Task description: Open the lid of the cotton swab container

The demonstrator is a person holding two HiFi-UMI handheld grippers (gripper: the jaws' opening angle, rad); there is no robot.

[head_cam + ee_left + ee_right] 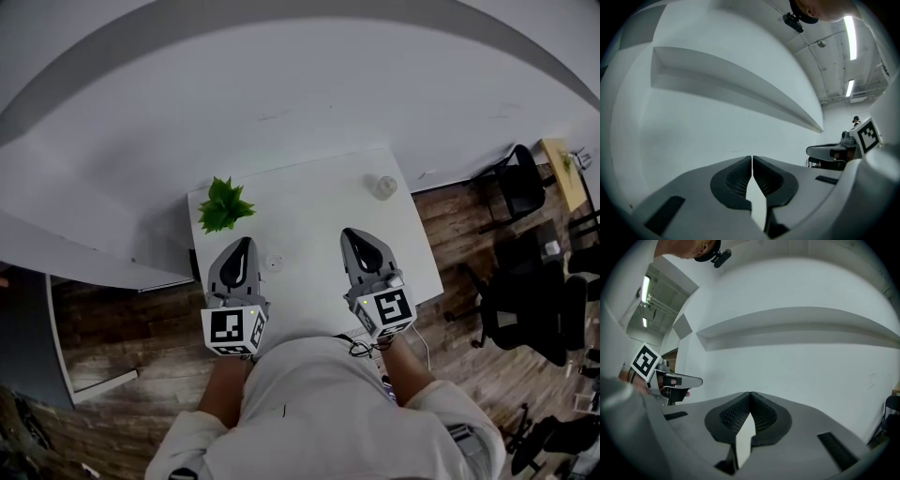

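**Both grippers shut and empty over the near half of the table**

Head view: one white table (309,202). One green plant (225,204) at its far left corner. One cotton swab container (384,187) standing at the far right corner. One small round white object (274,264) left of the middle. Two grippers over the near half: left gripper (243,242) showing just left of the round object, right gripper (349,232) nearer than the container and well apart from it. Bare tabletop between the grippers and out to the container. Wooden floor (122,319) past both side edges, with at least two dark chairs (520,183) off to the right.

Left gripper view: fingers (740,176) pressed together at the tips, clamping nothing. White wall (717,117) ahead, right gripper alongside at right.

Right gripper view: fingers (764,414) likewise closed tip to tip, touching nothing. Left gripper alongside at left.
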